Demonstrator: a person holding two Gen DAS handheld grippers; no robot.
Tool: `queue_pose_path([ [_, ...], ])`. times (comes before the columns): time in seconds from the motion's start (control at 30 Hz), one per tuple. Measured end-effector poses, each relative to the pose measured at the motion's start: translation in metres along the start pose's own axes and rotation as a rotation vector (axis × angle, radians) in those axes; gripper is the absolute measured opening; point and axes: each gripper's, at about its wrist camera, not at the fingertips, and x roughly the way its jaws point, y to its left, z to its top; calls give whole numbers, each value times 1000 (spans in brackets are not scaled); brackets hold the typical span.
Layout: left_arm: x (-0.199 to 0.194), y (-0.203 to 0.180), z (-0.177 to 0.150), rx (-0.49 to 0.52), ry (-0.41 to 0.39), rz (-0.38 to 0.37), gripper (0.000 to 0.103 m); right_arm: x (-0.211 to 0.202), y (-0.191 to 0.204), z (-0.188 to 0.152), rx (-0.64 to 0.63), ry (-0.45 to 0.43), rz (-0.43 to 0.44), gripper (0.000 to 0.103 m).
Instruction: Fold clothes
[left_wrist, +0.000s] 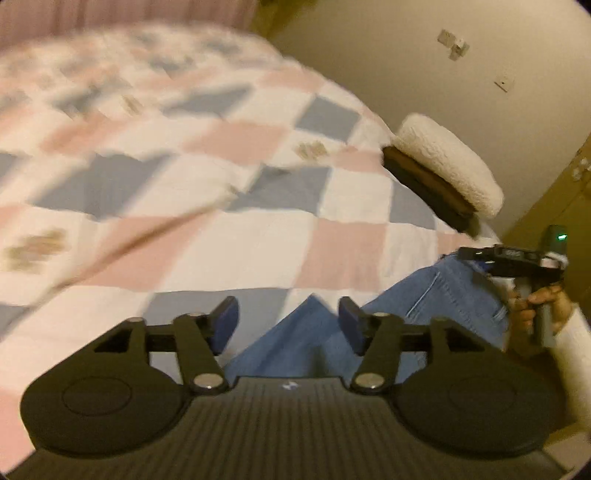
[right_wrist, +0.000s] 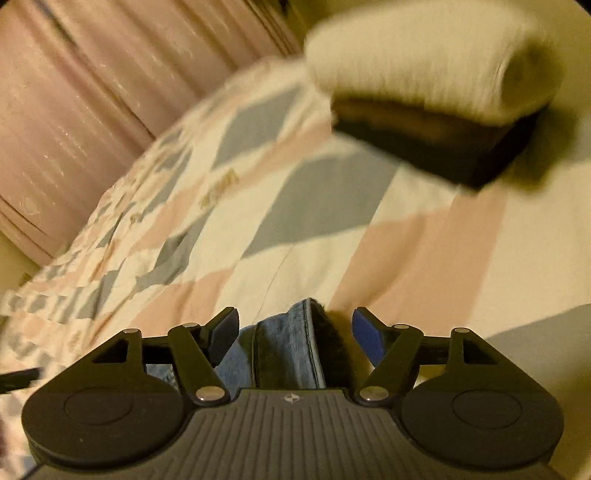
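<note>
Jeans (left_wrist: 424, 295) lie on the bed (left_wrist: 192, 236), at its near edge, spread over a quilt (left_wrist: 258, 147) checked in pink, grey and white. At far left a pink ribbed headboard (right_wrist: 74, 92) backs the bed. In the left wrist view the left tool (left_wrist: 288, 325) hangs above a pointed fold of the denim with its jaws apart and nothing between the blue pads (left_wrist: 225, 321). Further right in that view the right tool (left_wrist: 491, 258) sits at the wider end of the jeans, gripped by the person's hand (left_wrist: 543, 306). In its own view the right tool (right_wrist: 291, 336) has its jaws wide, with a bunched seam of the jeans (right_wrist: 291, 339) standing between them; the blur makes it hard to say, but the pads do not seem to press the cloth. To the right, near the bed's far corner, a folded stack rests on the quilt: a cream fleece (left_wrist: 450, 162) on top of a dark garment (left_wrist: 428, 188)
</note>
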Motion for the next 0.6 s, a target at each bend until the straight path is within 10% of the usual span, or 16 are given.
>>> queue_pose_path([
  [0.17, 59, 0, 14, 56, 140, -49, 58, 17, -11, 14, 61, 94, 132, 63],
  [0.33, 76, -4, -2, 60, 185, -106, 16, 25, -19, 16, 74, 128, 147, 37],
  [0.6, 40, 10, -22, -65, -107, -54, 0, -19, -16, -14, 4, -91, 193, 12],
])
